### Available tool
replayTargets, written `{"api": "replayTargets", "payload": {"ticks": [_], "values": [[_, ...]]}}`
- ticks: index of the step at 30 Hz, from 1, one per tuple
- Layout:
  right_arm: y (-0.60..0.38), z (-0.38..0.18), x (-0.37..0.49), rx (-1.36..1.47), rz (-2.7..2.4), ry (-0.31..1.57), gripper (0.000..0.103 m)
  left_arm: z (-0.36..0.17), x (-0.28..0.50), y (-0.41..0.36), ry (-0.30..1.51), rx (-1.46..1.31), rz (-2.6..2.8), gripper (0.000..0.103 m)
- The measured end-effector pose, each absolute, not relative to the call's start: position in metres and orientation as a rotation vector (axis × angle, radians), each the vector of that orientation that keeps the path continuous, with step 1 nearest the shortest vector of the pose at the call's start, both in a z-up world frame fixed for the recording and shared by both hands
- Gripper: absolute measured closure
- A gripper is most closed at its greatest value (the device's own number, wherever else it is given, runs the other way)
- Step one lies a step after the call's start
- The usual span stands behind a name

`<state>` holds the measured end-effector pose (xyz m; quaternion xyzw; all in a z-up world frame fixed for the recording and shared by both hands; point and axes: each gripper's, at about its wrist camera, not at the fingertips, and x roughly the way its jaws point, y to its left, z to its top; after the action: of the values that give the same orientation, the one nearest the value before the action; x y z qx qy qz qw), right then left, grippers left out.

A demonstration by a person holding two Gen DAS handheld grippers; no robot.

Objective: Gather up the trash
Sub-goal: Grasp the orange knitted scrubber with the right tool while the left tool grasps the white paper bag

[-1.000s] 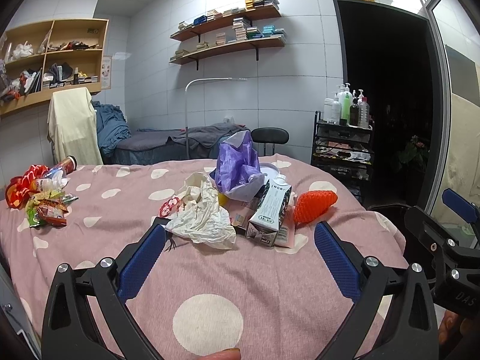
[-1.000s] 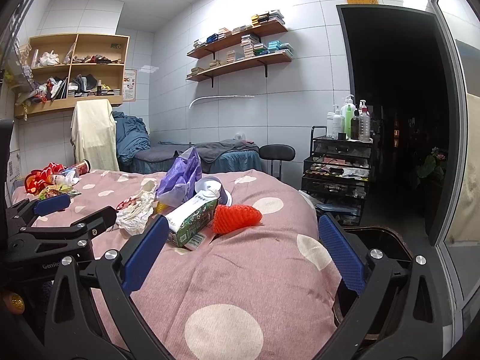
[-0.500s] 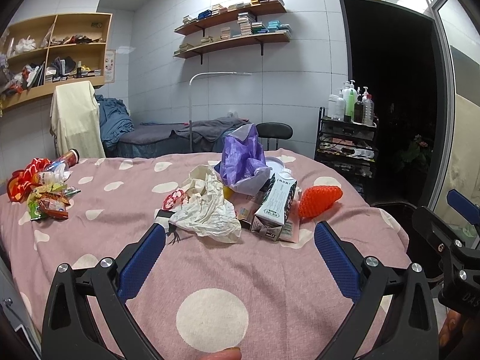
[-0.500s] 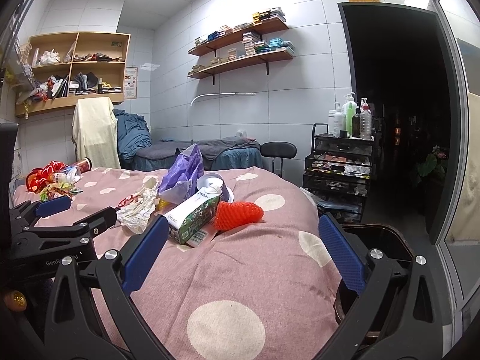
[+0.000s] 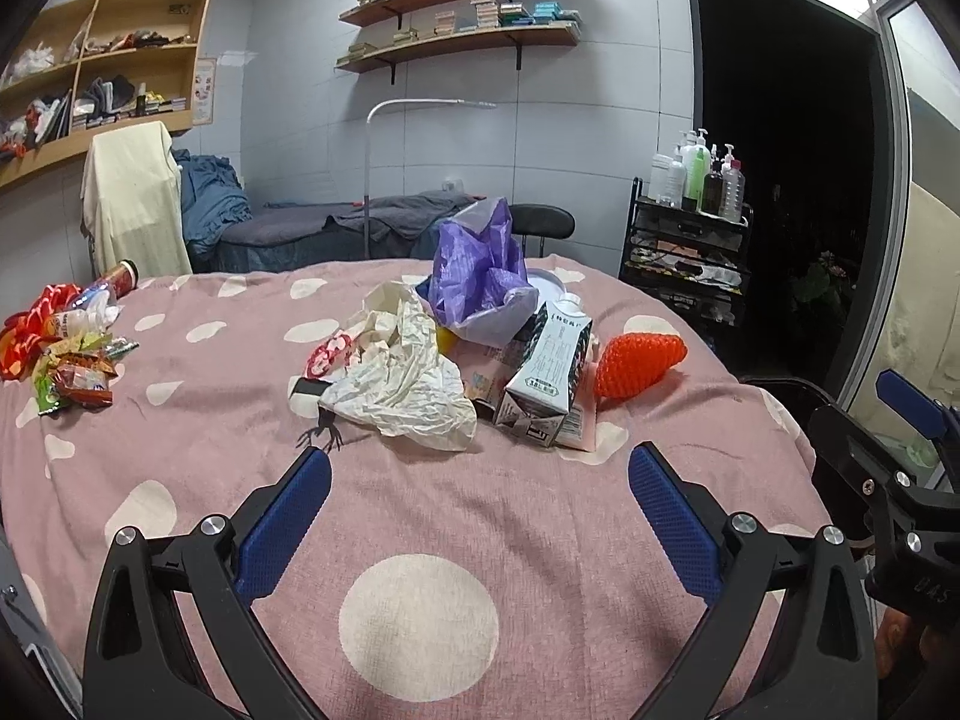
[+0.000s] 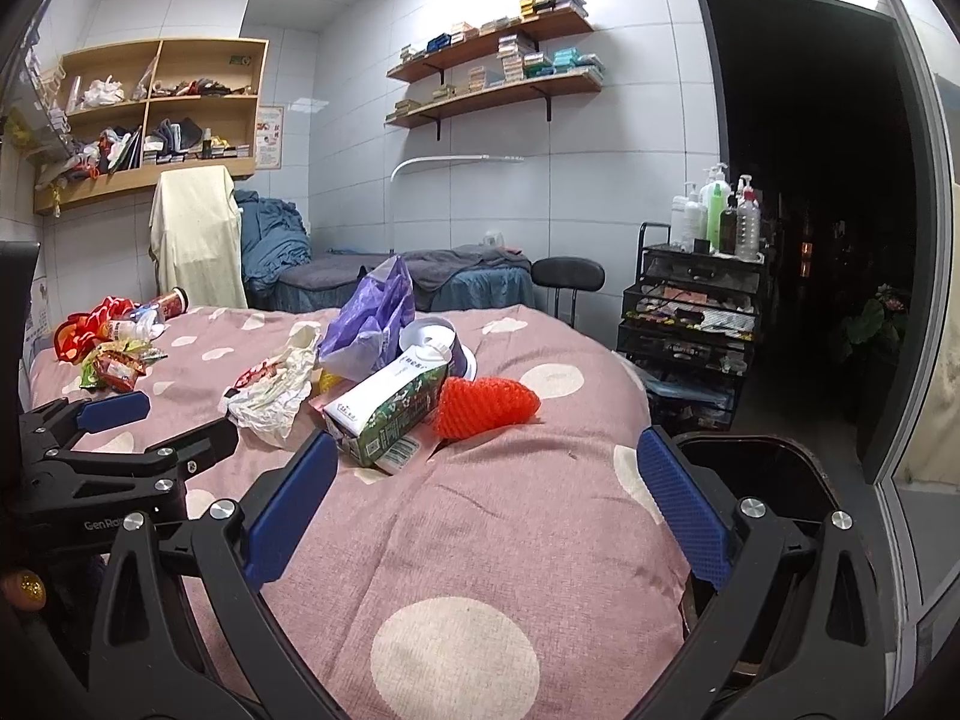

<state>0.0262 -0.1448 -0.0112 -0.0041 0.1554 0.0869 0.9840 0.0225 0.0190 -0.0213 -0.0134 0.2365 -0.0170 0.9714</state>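
Observation:
A heap of trash lies mid-bed on the pink dotted cover (image 5: pixel 420 612): crumpled white paper (image 5: pixel 402 384), a purple plastic bag (image 5: pixel 480 276), a milk carton (image 5: pixel 546 372) on its side, and a red foam net (image 5: pixel 636 363). My left gripper (image 5: pixel 480 480) hovers open just short of the paper, nothing between its fingers. My right gripper (image 6: pixel 486 474) is open too, low over the bed's near right corner, with the carton (image 6: pixel 390 414) and red net (image 6: pixel 486 408) ahead of it. A black bin (image 6: pixel 756 480) stands by the bed at the right.
More wrappers and a bottle (image 5: pixel 66 348) lie at the bed's left edge. A black trolley with bottles (image 6: pixel 690 324) and a dark doorway stand at the right. A stool (image 6: pixel 567 276) and a massage bed are behind. The left gripper's body (image 6: pixel 108 468) shows in the right wrist view.
Both grippers have eased slightly forward and lower toward the trash heap. Their fingers stay apart and no item has moved.

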Motion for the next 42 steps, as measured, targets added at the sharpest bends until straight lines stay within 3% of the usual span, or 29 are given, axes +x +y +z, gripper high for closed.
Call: {"api": "replayTargets", "payload": {"ticks": [24, 28, 30, 33, 36, 40, 42], "values": [[-0.123, -0.032, 0.21, -0.075, 0.303, 0.76, 0.005, -0.047, 0.163, 0.076, 0.885, -0.041, -0.029, 0.005], [-0.117, -0.038, 0.235, -0.078, 0.315, 0.803, 0.01, -0.051, 0.174, 0.079, 0.922, -0.06, -0.026, 0.02], [-0.115, -0.041, 0.242, -0.083, 0.331, 0.825, 0.03, -0.053, 0.176, 0.082, 0.922, -0.074, -0.025, 0.026], [-0.115, -0.047, 0.25, -0.073, 0.335, 0.858, 0.051, -0.053, 0.174, 0.085, 0.904, -0.092, -0.012, 0.039], [-0.118, -0.048, 0.252, -0.035, 0.36, 0.867, 0.066, -0.05, 0.172, 0.087, 0.882, -0.117, -0.016, 0.061], [-0.122, -0.044, 0.247, -0.005, 0.37, 0.851, 0.071, -0.046, 0.168, 0.092, 0.852, -0.157, -0.031, 0.083], [-0.124, -0.042, 0.242, 0.012, 0.374, 0.839, 0.072, -0.042, 0.164, 0.093, 0.829, -0.179, -0.038, 0.087]]}}
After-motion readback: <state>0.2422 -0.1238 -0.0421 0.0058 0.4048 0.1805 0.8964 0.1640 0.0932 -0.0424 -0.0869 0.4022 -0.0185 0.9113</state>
